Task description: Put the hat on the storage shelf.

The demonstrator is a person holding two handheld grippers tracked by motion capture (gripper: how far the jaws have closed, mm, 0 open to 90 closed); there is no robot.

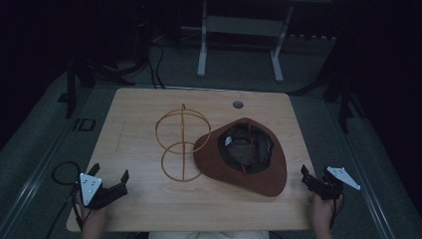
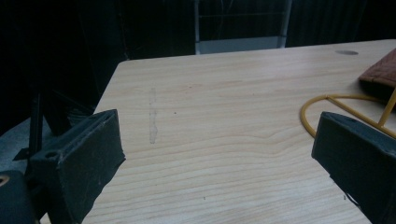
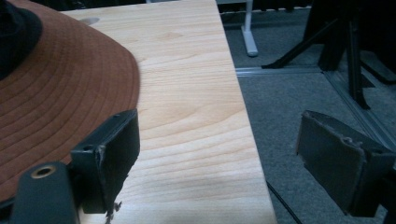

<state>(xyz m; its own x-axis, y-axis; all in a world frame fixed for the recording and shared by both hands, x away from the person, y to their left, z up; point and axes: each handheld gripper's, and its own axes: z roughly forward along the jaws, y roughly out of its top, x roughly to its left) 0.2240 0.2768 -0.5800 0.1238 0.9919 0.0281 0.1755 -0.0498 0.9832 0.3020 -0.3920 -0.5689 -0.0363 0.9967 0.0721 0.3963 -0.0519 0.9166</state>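
brown hat upside down on table | just left of right gripper, open | left gripper open, well apart

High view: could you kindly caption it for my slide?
Upturned brown felt hat beside yellow wire stand on wooden table, grippers open.

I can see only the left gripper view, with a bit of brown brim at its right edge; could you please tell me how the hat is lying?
Observer: The brown hat lies upside down, its dark lining facing up.
Operator: Thank you. What is the yellow wire beside it?
Observer: A wire stand, two rings on upright rods; the hat's brim overlaps its right side.
Operator: And where is the right tool?
Observer: The right tool is open at the table's right edge, beside the brim.
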